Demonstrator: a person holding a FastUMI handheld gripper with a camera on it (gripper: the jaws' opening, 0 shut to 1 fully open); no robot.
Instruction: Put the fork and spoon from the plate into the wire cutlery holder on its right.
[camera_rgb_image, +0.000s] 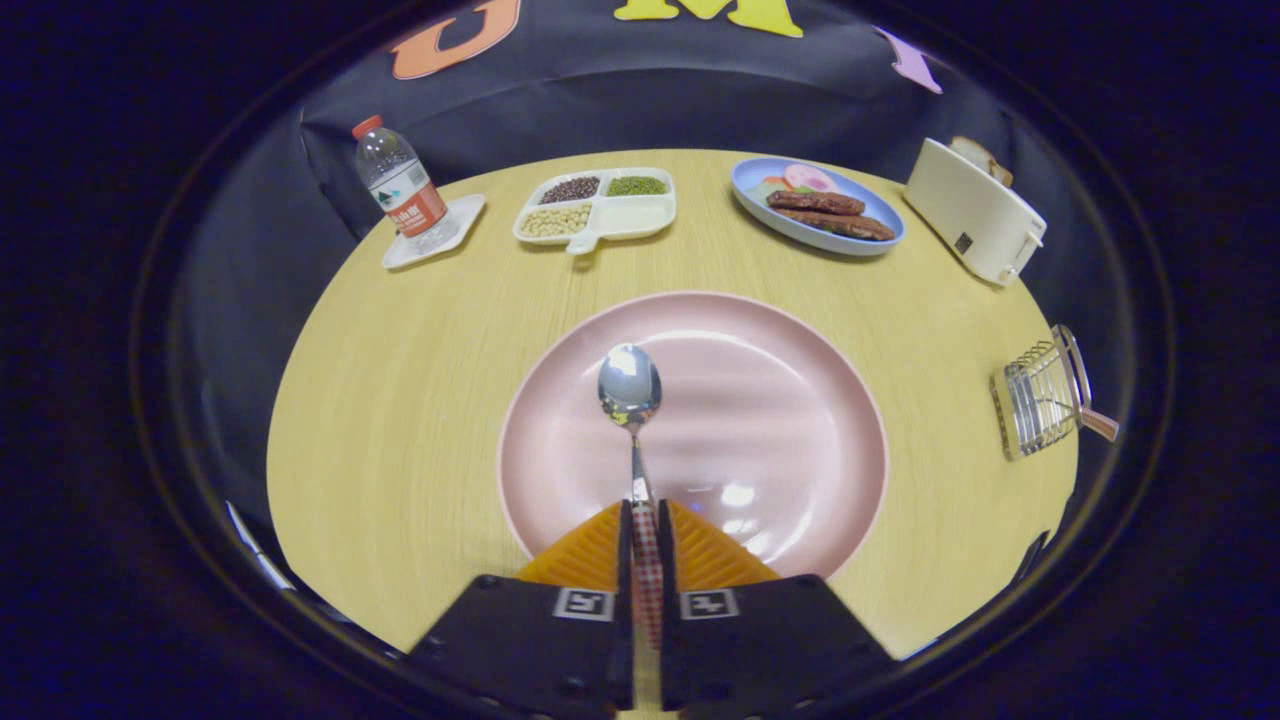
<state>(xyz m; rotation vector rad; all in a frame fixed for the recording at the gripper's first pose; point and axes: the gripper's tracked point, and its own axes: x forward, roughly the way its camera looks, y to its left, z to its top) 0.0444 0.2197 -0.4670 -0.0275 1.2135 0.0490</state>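
My gripper (642, 512) is shut on the spoon's checked handle, both orange fingers (590, 550) pressing on it. The spoon (630, 392) points straight ahead of the fingers, its shiny bowl over the middle of the pink plate (800, 400). I cannot tell whether the bowl rests on the plate or hangs just above it. The wire cutlery holder (1040, 395) stands on the table to the plate's right, with a handle (1098, 424) sticking out of it on its far side.
Along the table's far edge stand a water bottle (400, 190) on a white coaster, a white divided tray (598, 207) of beans, a blue plate (815, 205) of sausages and a white toaster (975, 212). Bare wood (400, 400) lies left of the pink plate.
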